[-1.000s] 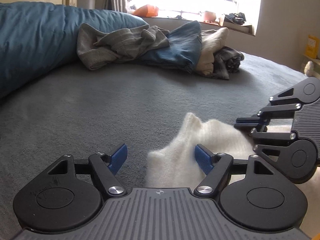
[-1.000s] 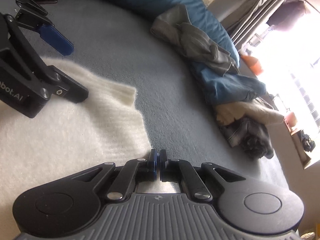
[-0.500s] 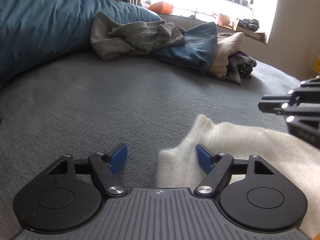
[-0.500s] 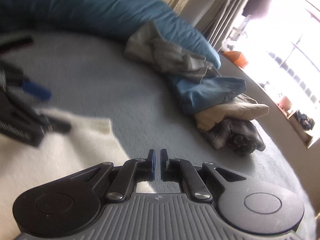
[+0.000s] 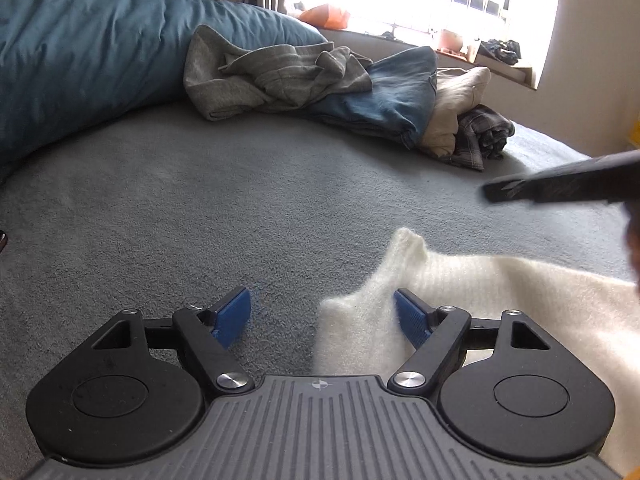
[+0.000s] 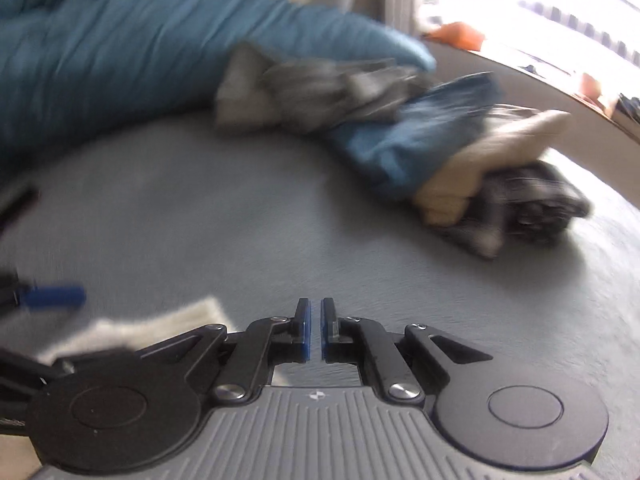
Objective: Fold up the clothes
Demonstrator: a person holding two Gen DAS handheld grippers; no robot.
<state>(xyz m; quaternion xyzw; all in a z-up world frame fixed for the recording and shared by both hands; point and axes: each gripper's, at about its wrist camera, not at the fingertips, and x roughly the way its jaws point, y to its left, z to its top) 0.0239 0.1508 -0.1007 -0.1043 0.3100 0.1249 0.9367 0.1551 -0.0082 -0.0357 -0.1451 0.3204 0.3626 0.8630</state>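
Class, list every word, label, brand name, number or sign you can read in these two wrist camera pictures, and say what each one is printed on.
No readable text in either view.
Left gripper: only a small round crosshair mark on its grey ribbed body, no letters.
Right gripper: a similar small emblem, no words.
Yellow thing at the right edge: any print too small to read.
Clothes pile: no legible labels.
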